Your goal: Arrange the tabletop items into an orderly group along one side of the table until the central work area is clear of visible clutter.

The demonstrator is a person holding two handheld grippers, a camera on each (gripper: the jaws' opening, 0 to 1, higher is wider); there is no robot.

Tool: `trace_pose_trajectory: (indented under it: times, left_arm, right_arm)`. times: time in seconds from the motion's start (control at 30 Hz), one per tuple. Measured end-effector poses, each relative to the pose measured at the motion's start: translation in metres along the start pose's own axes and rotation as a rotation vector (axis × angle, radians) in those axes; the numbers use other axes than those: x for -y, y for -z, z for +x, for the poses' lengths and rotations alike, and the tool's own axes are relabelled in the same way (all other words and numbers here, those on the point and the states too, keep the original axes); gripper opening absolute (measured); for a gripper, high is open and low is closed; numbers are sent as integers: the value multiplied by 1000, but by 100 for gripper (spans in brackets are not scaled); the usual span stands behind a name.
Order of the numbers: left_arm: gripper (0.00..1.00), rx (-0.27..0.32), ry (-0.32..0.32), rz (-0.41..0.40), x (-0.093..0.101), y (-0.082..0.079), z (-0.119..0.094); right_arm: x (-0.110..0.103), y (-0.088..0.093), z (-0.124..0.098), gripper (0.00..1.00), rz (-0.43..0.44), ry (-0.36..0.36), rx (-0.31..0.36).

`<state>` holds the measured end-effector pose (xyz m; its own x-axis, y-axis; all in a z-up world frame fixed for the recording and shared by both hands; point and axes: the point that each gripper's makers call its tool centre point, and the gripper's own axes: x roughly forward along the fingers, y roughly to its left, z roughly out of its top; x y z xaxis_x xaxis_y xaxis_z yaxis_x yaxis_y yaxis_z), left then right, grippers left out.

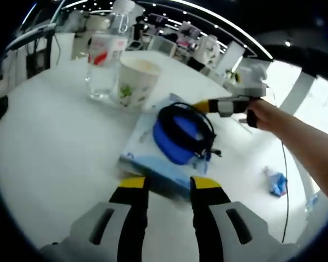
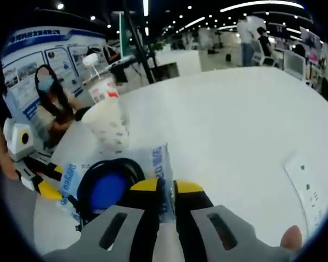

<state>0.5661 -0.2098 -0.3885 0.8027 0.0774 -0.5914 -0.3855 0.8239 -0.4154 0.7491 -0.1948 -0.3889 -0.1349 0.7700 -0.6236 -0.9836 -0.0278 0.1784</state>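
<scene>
White round worktop point(image 1: 44, 158) in an open hall, seen from both grippers. A pale blue tissue pack point(image 1: 153, 155) lies flat near the middle of the worktop; on it rests a blue disc with a black ring and cord point(image 1: 180, 134), the kind of object not identifiable. At 11 o'clock from the pack in the left gripper view stand a paper cup point(image 1: 136, 82) with a leaf print and, just beside it, a clear water bottle point(image 1: 105, 60) with a red and white label; cup and pack appear to touch or nearly touch. A small blue wrapper point(image 1: 276, 183) lies well apart at 3 o'clock. In the right gripper view a white strip of paper point(image 2: 306, 188) lies at 3 o'clock, apart from the group.

Left gripper point(image 1: 165, 185): fingers moderately parted, holding nothing, tips just short of the near edge of the pack. Right gripper point(image 2: 167, 188): fingers narrowed to a slim gap at the pack's edge beside the disc; whether they pinch the pack cannot be told. In the left gripper view the right gripper enters from 3 o'clock, its tip at the black ring.

Step in hand, as judged: gathering the pack and its load toward the cup and bottle, which already form a cluster. The next move calls for a firm hold or steady push on the pack so that the disc does not slide off, then collection of the stray wrapper and paper strip
</scene>
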Motion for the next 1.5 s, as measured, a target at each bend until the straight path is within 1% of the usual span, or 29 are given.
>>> trace_pose_trajectory:
  times: [0.07, 0.13, 0.3, 0.33, 0.4, 0.43, 0.47, 0.5, 0.77, 1.03, 1.17, 1.23, 1.33, 1.5]
  left_arm:
    - [25, -1, -4, -9, -1, 0, 1]
    - [22, -22, -2, -44, -2, 1, 2]
    - [14, -32, -8, -67, -7, 1, 2]
    - [12, -38, -8, -65, -8, 2, 3]
    - [3, -36, 13, -74, -5, 1, 3]
    - [3, -38, 4, -62, -5, 0, 3]
    - [1, -44, 12, -43, -4, 0, 4]
    - [1, -44, 10, -46, -4, 0, 4]
    - [0, -47, 16, -12, -9, -5, 5]
    - [0, -59, 28, 29, -11, -8, 6]
    - [0, -64, 34, 46, -12, -10, 6]
    - [0, -71, 40, 67, -13, -11, 5]
    - [0, -77, 48, 78, -14, -13, 6]
    - [0, -97, 71, 98, -12, -15, 8]
  right_arm:
    - [-2, 1, 0, 6, -11, -2, -1]
    - [-1, 1, 0, 5, -15, 3, -2]
    - [-2, 2, -3, 3, -13, 11, -1]
    - [-2, 3, -3, 3, -11, 12, -1]
    - [-2, 4, -4, 2, -6, 17, -4]
    - [-2, 4, -5, 2, -3, 19, -3]
    - [-2, 4, -5, 2, 3, 22, -1]
    - [-2, 5, -6, 2, 3, 26, -1]
    - [-3, 11, -18, 1, 17, 68, 9]
    - [-6, 20, -33, 1, 61, 109, 35]
    - [-8, 23, -38, 1, 76, 122, 38]
    - [-9, 24, -42, 1, 85, 132, 43]
    - [-13, 26, -50, 1, 98, 149, 54]
    - [-16, 34, -62, 1, 135, 178, 62]
